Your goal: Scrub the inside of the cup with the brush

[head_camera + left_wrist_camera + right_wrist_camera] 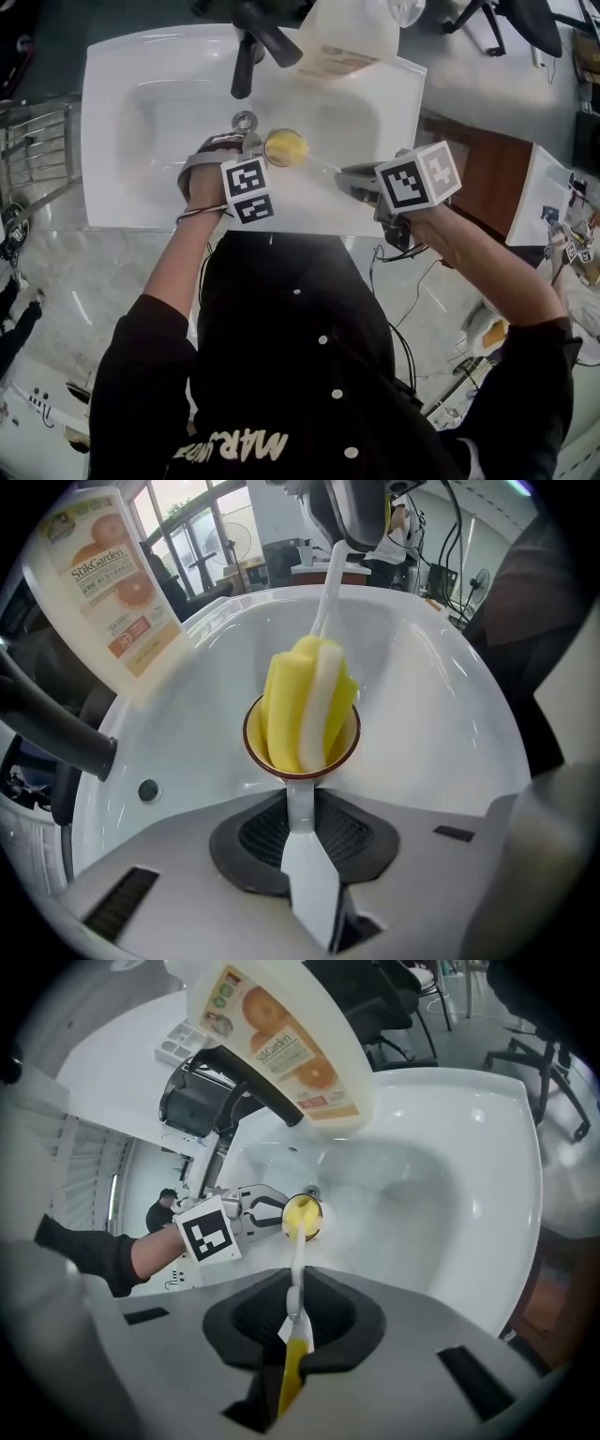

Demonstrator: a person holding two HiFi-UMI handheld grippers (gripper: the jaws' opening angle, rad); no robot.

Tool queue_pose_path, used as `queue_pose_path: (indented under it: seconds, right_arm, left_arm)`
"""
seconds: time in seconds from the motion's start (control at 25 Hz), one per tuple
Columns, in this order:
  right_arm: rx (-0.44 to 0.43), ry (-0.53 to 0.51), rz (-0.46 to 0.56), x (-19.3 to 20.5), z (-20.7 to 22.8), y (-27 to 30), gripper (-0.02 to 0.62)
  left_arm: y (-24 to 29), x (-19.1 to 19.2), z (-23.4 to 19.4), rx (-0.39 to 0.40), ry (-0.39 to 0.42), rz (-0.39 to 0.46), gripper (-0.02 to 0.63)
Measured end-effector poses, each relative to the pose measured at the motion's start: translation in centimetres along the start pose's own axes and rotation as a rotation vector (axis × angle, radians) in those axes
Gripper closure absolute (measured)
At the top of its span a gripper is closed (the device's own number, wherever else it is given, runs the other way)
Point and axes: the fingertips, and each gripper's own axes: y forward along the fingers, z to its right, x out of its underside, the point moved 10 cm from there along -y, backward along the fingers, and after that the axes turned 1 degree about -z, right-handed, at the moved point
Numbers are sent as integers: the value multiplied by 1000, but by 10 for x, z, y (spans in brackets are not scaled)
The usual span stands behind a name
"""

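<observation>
Over the white sink (141, 112), my left gripper (251, 142) is shut on the white handle (300, 803) of a small cup (286, 148) with a brown rim (249, 747). The brush's yellow and white sponge head (305, 705) stands inside the cup and fills most of it. Its thin white handle (328, 583) runs to my right gripper (352, 178), which is shut on the yellow end of the brush (292, 1354). In the right gripper view the cup (305, 1218) and the left gripper (246, 1208) lie straight ahead, at the far end of the brush.
A black faucet (258, 42) reaches over the basin from the back. A pale bottle with an orange-fruit label (347, 37) stands at the sink's back right rim. A metal rack (28, 150) is at the left, and a brown cabinet (487, 178) at the right.
</observation>
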Motion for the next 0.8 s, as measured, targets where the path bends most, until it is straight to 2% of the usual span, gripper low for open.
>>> queue_pose_path:
  seconds: [0.12, 0.2, 0.28, 0.32, 0.4, 0.56, 0.68, 0.72, 0.8]
  right_arm:
    - [6, -31, 14, 2, 0, -6, 551]
    - [32, -96, 15, 3, -3, -8, 551]
    - [87, -242, -4, 5, -7, -8, 551]
    - [126, -352, -18, 4, -10, -8, 551]
    - [231, -649, -60, -1, -20, -9, 551]
    - [486, -1379, -194, -5, -50, -5, 549]
    - [598, -1791, -235, -6, -68, 0, 549]
    - [625, -1949, -258, -3, -72, 3, 549]
    - [678, -2309, -366, 8, -73, 7, 549]
  left_arm:
    - [1, 2, 0, 5, -8, 2, 518]
    - [2, 2, 0, 9, -6, 3, 518]
    - [2, 2, 0, 13, 0, 2, 518]
    - [1, 2, 0, 14, 2, 1, 520]
    - [0, 1, 0, 16, 3, 1, 518]
    - [-1, 0, -1, 23, 12, 2, 520]
    - [0, 1, -2, 29, 2, -1, 520]
    - [0, 1, -3, 32, 0, -2, 518]
    - [0, 1, -4, 34, 8, -4, 518]
